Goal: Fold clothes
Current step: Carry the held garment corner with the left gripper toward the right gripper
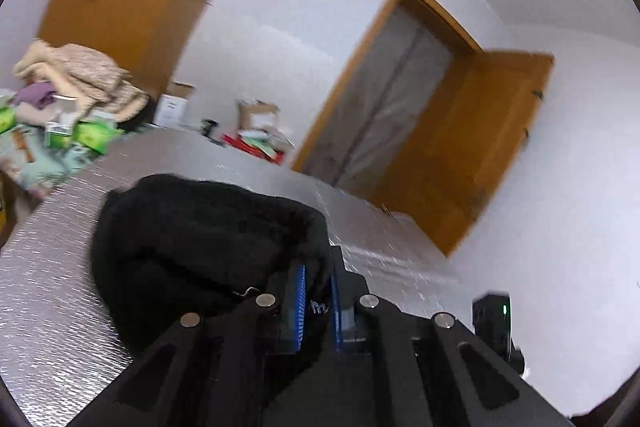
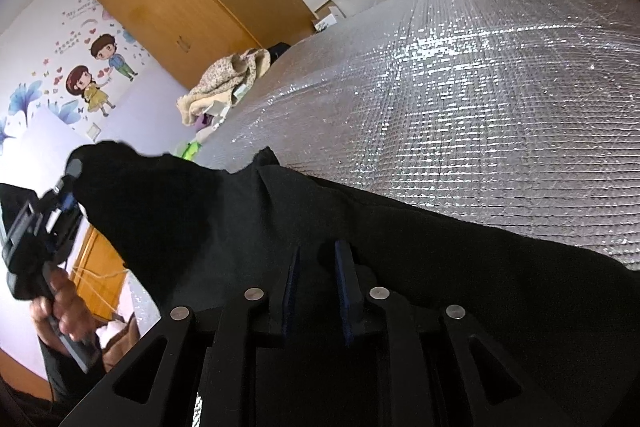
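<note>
Left wrist view shows your left gripper [image 1: 318, 277] clenched on a fold of the black garment [image 1: 192, 239], which bunches ahead and left of its fingers over the silver quilted mat [image 1: 52, 291]. Your right gripper [image 2: 318, 261] rests on the same garment, its grip unclear.

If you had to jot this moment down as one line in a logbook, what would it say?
left tongs: shut on black garment, corner lifted | right tongs: garment between them, grip unclear | silver mat: garment partly on it
</note>
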The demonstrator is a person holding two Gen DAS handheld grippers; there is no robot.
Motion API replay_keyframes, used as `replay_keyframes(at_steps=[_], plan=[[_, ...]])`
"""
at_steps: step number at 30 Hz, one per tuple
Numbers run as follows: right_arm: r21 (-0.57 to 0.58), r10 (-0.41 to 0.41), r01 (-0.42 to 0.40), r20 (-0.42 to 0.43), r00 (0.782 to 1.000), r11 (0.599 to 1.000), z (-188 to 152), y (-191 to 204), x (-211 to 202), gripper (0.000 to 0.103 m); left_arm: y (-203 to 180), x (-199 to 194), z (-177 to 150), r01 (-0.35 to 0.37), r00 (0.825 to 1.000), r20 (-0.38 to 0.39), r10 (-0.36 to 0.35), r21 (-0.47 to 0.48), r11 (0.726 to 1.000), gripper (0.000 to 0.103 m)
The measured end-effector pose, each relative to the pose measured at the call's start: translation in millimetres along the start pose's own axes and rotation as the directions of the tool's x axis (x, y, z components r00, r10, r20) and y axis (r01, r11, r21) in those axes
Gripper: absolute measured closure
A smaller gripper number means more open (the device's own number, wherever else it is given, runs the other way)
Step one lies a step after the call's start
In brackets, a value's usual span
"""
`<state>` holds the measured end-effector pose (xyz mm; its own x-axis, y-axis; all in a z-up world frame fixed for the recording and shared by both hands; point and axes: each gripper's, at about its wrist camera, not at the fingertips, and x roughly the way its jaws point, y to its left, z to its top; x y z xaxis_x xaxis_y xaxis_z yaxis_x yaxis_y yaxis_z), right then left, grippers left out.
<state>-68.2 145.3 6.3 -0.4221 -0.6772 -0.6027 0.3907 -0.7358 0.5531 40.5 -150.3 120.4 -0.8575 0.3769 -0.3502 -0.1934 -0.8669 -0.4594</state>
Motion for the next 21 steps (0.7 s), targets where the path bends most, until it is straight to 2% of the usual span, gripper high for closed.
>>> replay_keyframes(at_steps=[6, 10, 14, 18, 21], plan=[[-0.004, -0.003, 0.003, 0.011, 1.000, 1.000, -5, 1, -9, 0.082, -29, 32, -27, 0.046, 0.993, -0.109, -0.037, 0.081, 0.996, 0.093], [-0.008, -0.010, 0.010, -0.001, 1.000, 1.000, -8, 1, -7, 0.082, -37, 51, -43, 0.079, 0.977, -0.209, -0.049, 0.138, 0.987, 0.091], [-0.035, -0.016, 0.016, -0.001, 1.000, 0.999, -9, 6, -8, 0.082, -27, 31, -48, 0.085, 0.978, -0.202, -0.061, 0.112, 0.990, 0.089], [-0.089, 0.021, -0.020, 0.014, 1.000, 0.996, -8, 20, -11, 0.082, -22, -12, -49, 0.086, 0.990, -0.118, -0.072, 0.119, 0.989, 0.077], [-0.134, 0.063, -0.061, 0.009, 0.998, 0.989, -9, 33, -9, 0.082, -21, -31, -49, 0.072, 0.994, -0.087, -0.060, 0.142, 0.987, 0.074]])
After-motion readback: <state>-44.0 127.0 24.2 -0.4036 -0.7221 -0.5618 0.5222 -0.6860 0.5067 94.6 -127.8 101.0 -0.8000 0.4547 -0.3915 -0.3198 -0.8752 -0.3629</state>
